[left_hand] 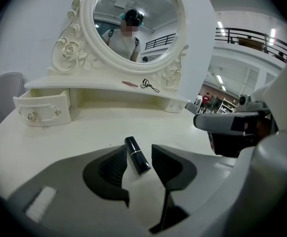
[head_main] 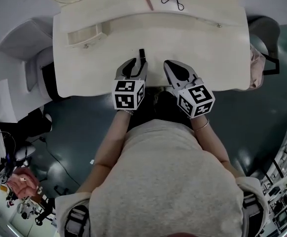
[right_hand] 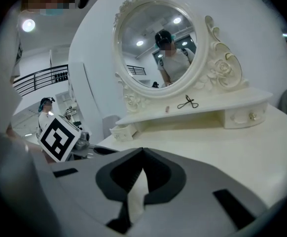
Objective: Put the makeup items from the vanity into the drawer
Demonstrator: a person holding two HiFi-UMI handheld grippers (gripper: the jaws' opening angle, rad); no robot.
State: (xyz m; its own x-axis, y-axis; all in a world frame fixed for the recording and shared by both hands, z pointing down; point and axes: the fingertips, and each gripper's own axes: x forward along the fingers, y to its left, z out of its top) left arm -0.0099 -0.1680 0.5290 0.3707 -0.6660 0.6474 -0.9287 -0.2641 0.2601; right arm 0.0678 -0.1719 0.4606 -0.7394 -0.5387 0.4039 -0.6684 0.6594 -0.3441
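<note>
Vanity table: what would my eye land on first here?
Probably the ornate round mirror crowning the white vanity. Next, the black lipstick lying on its top between the open jaws of the left gripper. Then the small open drawer at the vanity's left, and the eyelash curler on the shelf under the mirror.

a large hall set up as a test lab: mezzanine railing (left_hand: 247, 33) at two o'clock in the left gripper view, equipment racks (head_main: 284, 196) at four o'clock in the head view, off the vanity (head_main: 207, 48).
</note>
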